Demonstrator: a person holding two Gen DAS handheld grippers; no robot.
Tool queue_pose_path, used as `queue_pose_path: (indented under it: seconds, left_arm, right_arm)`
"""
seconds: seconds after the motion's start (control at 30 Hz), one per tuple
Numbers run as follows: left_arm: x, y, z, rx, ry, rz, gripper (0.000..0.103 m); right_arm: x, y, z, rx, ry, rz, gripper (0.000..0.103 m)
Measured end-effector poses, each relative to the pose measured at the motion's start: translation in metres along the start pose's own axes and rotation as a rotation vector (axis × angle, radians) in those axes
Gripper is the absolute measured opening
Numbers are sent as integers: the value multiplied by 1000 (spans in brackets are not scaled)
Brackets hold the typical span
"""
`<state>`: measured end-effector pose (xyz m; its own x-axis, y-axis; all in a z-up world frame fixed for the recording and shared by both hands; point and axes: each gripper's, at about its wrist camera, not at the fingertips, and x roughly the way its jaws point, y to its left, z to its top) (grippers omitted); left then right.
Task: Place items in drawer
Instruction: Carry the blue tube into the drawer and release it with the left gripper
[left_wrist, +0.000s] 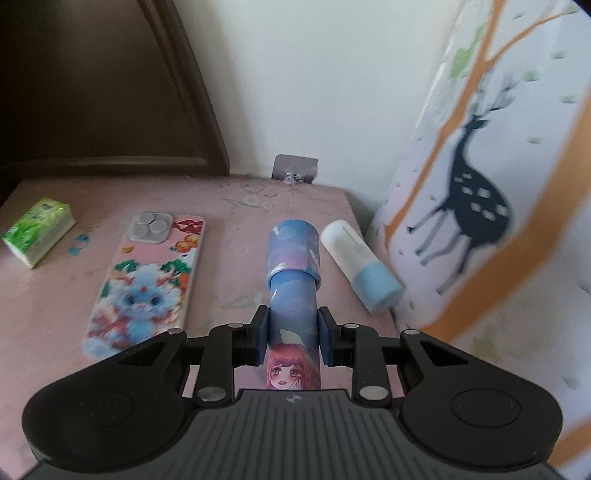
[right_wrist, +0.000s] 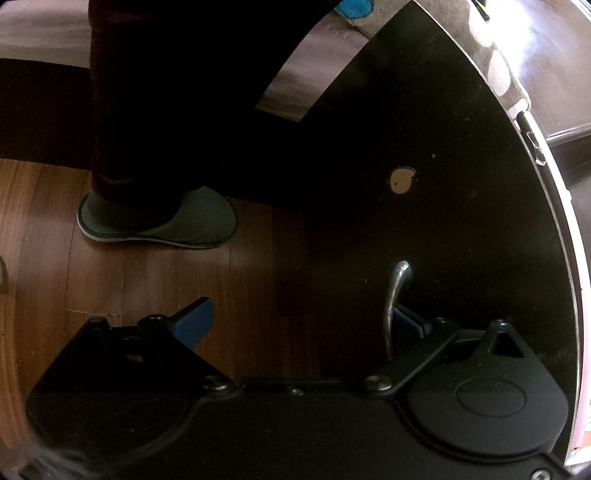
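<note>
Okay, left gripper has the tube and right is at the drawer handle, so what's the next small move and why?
Probably shut the right gripper on the curved metal drawer handle. Its fingers are spread wide with the handle between them, near the right finger, and the dark drawer front looks unopened. The left gripper already clamps the blue illustrated tube.

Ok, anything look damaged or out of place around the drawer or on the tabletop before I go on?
Minor only: the dark drawer front has a pale chipped patch above its metal handle, and the pink tabletop is scuffed and scribbled. The items lie tidy; nothing spilled.
</note>
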<state>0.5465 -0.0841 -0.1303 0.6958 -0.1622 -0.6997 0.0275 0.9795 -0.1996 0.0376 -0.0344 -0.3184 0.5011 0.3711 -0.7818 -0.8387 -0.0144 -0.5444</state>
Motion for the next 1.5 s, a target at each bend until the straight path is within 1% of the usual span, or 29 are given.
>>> queue_pose_path:
  seconds: [0.17,0.33,0.47,0.6,0.7,0.8,0.93,1.0,1.1,1.2,1.33,1.4,1.43,1.47,1.5]
  left_arm:
    - [-48,10,-25,21,-14,-33,26]
    - [-100,25,-65,48,1,-52,26]
    - [-150,39,-103,58,10,-67,26]
    - [-187,59,-142,44,45,-64,26]
    - [-202,77,-171,20,87,-46,26]
    - [-203,99,-198,-41,134,-8,26]
    - [-184,135,-227,-133,201,68,26]
    - [-170,148,-237,-152,232,104,26]
    - [-148,163,-245,-159,266,160,26]
    - [-128,169,-247,-116,287,203,26]
    - [-108,176,-247,-82,307,228,26]
    - [-100,177,-246,-57,325,221,26]
    - [-97,177,-247,-56,337,219,28]
    - [-96,178,-247,-53,344,221,35]
    - [-97,177,-247,-45,341,229,53]
  right_arm:
    - [1,0,1,-6,4,0,100]
    - [1,0,3,-9,10,1,100]
    - [3,0,3,-10,12,0,100]
    - [4,0,4,-8,16,0,100]
    - [4,1,4,-6,20,-1,100]
    - [4,1,4,-8,21,-2,101]
    - [5,1,4,-6,22,-2,101]
    - [5,1,4,-7,21,-2,102]
    - [5,1,3,-9,19,-2,102]
    - [5,1,3,-12,18,-1,102]
    - [5,1,2,-15,16,-1,102]
    - [6,1,2,-16,15,-1,102]
    - [6,1,2,-17,14,-1,103]
    - [6,1,2,-17,14,-1,102]
    - [6,1,2,-17,14,-1,102]
